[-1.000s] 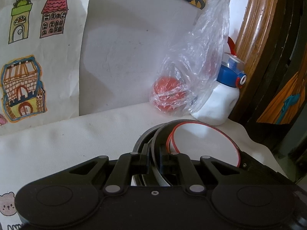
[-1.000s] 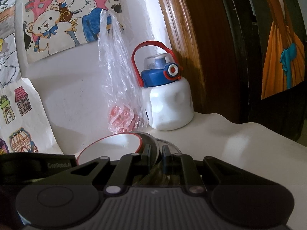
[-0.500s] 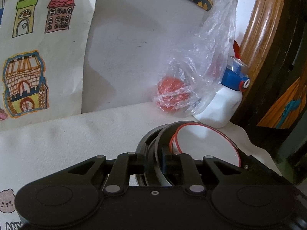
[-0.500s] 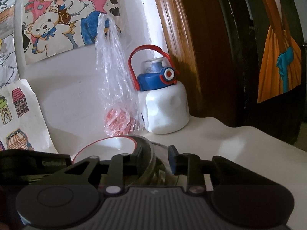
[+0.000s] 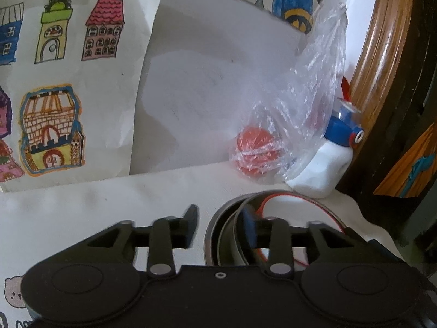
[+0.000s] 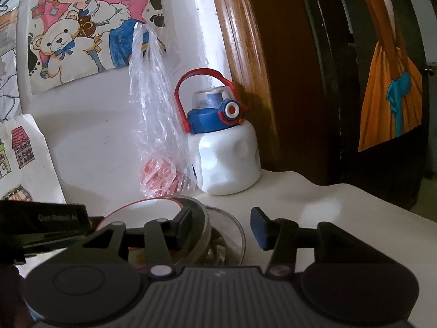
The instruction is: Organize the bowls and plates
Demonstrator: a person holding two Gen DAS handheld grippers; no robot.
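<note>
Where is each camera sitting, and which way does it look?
Left wrist: on the left gripper, looking along its open jaws at the stacked dishes, wall and house drawing.
Right wrist: on the right gripper, jaws open, facing the same dishes and the door frame.
Both show the dishes, plastic bag and bottle.

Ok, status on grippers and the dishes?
Left gripper open. Right gripper open. Stacked bowls resting on table, rims between the jaws. Nothing blocking.
</note>
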